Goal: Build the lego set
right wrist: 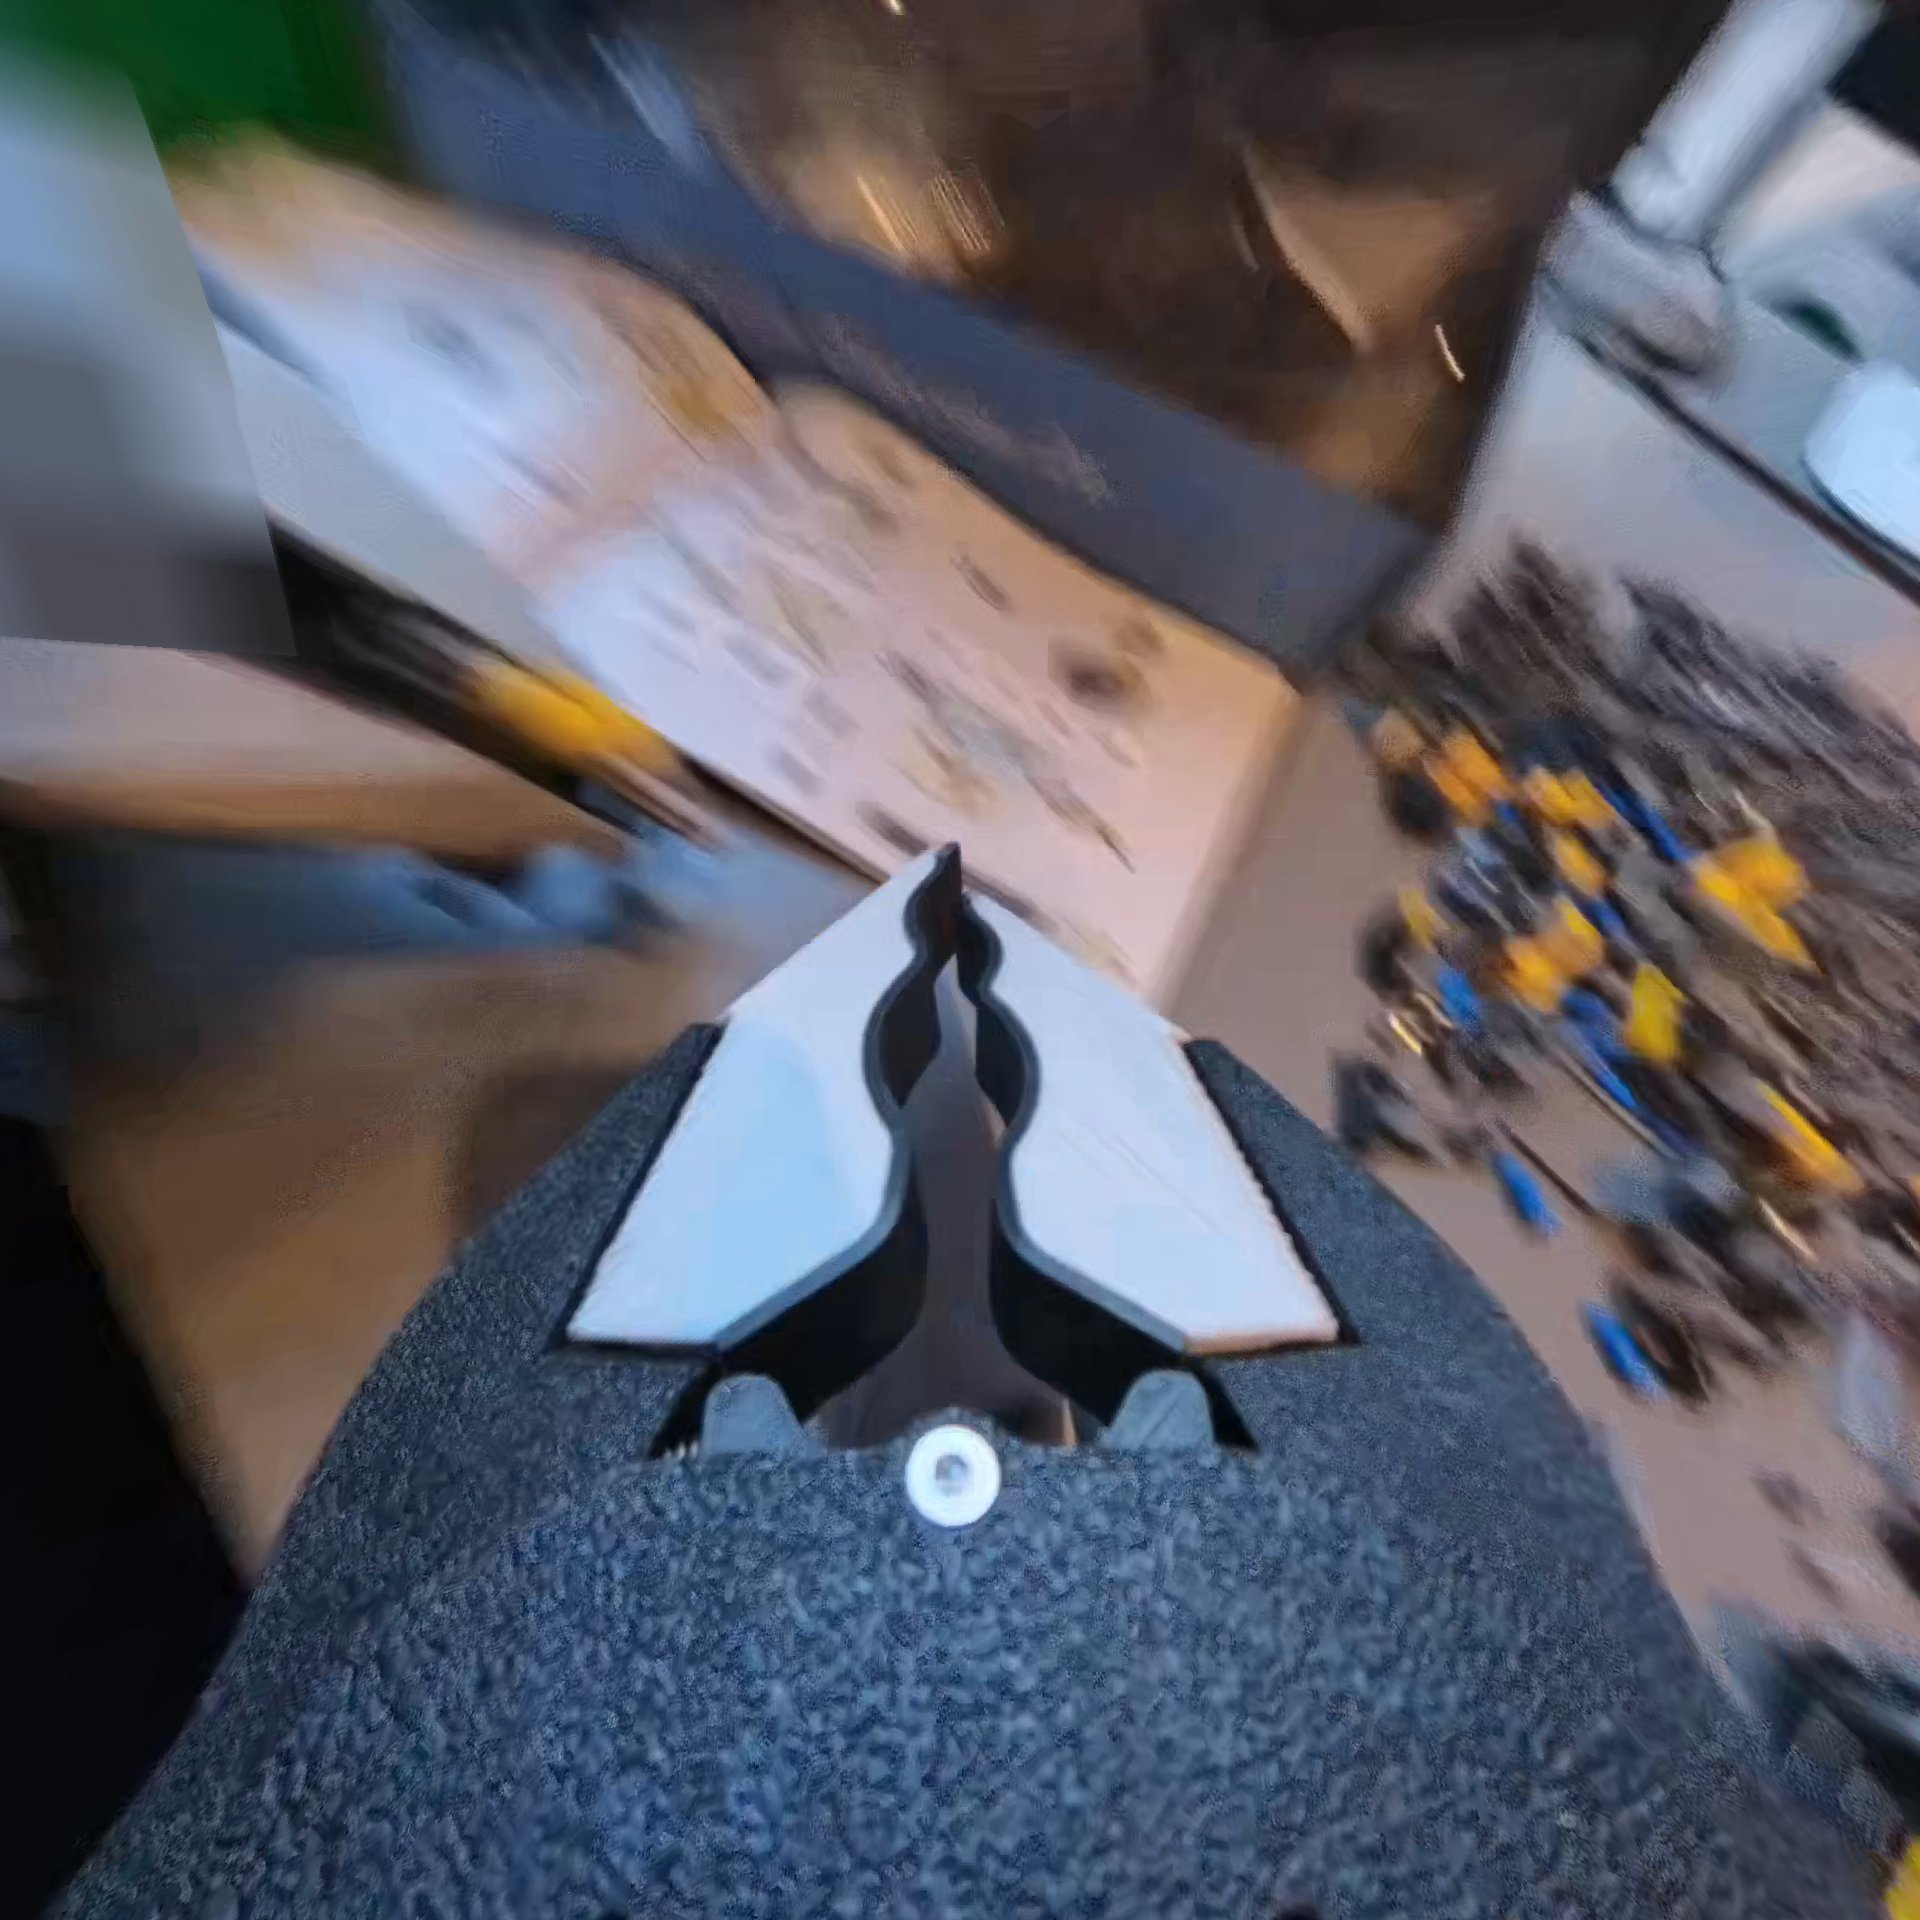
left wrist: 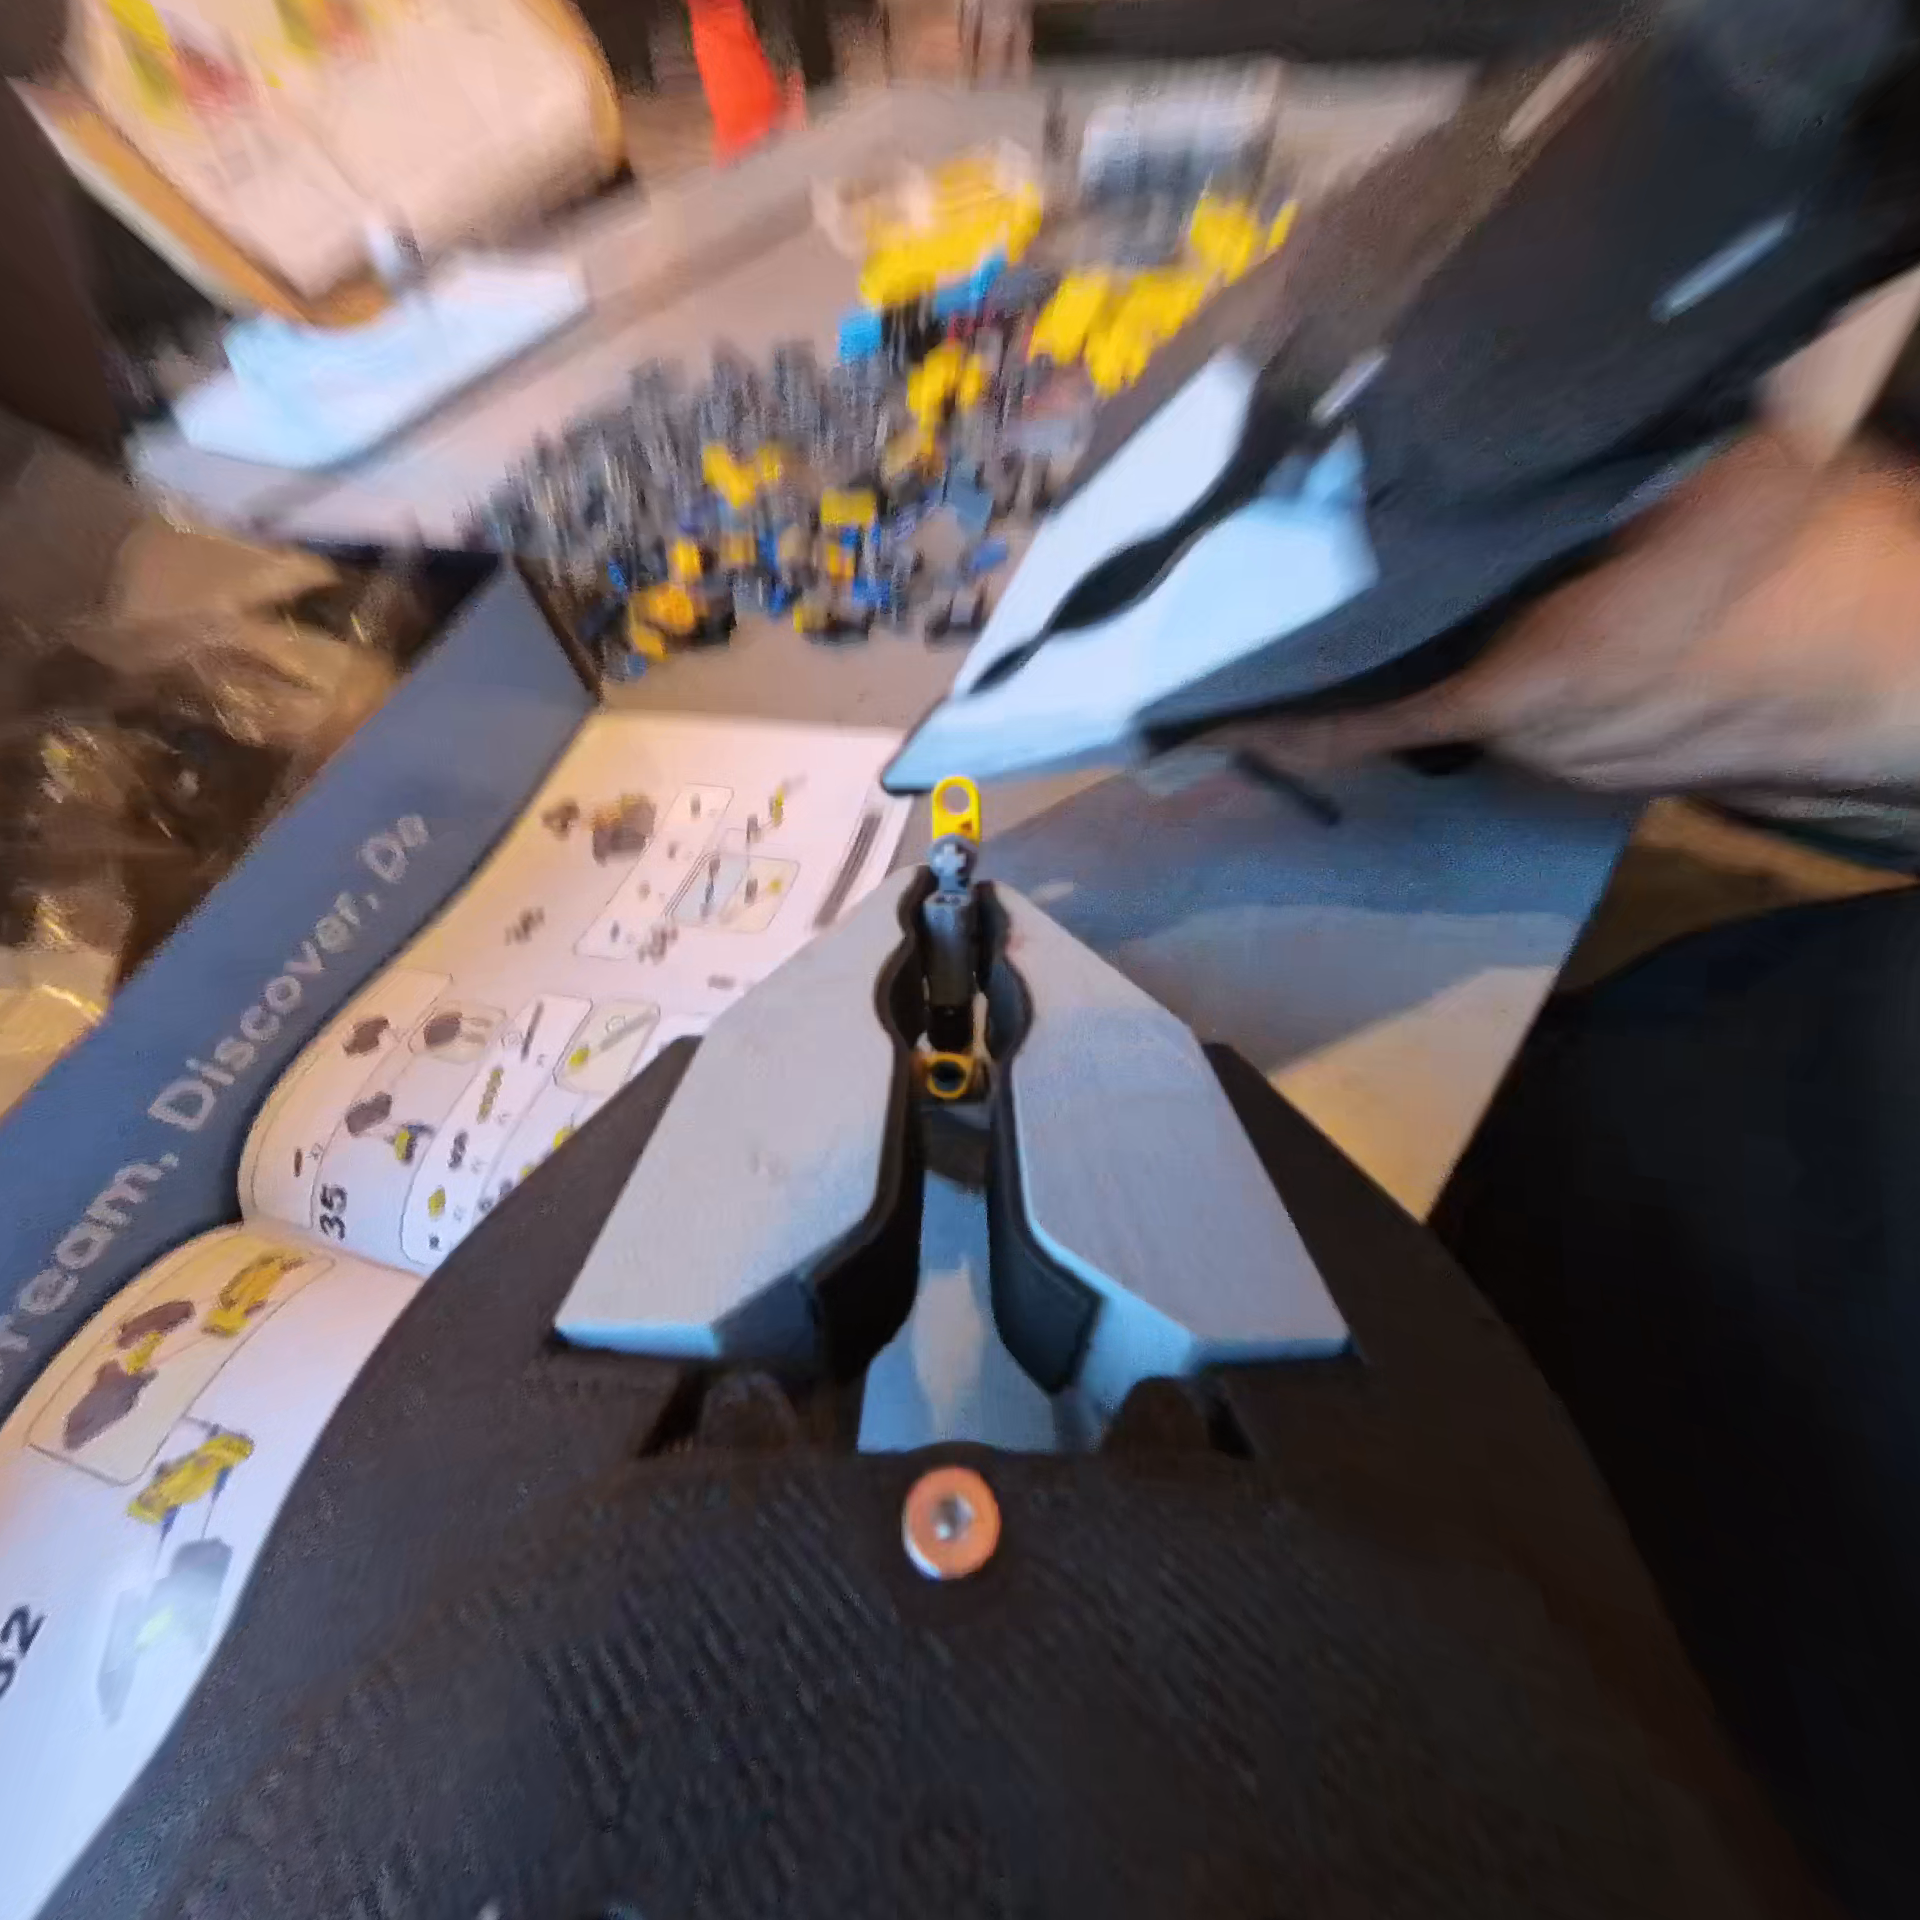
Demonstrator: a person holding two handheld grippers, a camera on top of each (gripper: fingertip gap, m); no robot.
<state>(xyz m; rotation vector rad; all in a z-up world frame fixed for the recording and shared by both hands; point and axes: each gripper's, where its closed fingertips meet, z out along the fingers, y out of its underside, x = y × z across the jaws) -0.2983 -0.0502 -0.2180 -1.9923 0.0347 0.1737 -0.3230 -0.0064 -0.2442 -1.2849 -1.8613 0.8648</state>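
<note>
Between the grey fingers of our left gripper (left wrist: 951,883) we hold a small dark plastic axle piece with a yellow holed connector at its tip (left wrist: 953,821), the jaws closed on it above an open illustrated instruction booklet (left wrist: 665,914) that lies on the desk (left wrist: 1351,1101). Our right gripper (right wrist: 954,883) has its jaws pressed together and holds nothing; in the left wrist view it hangs just beyond the yellow tip, a hand (left wrist: 1704,644) wrapped round its black body. Farther back, a blurred heap of yellow, blue and black building pieces (left wrist: 831,499) covers the desk beside a dark cardboard box wall (left wrist: 260,925).
</note>
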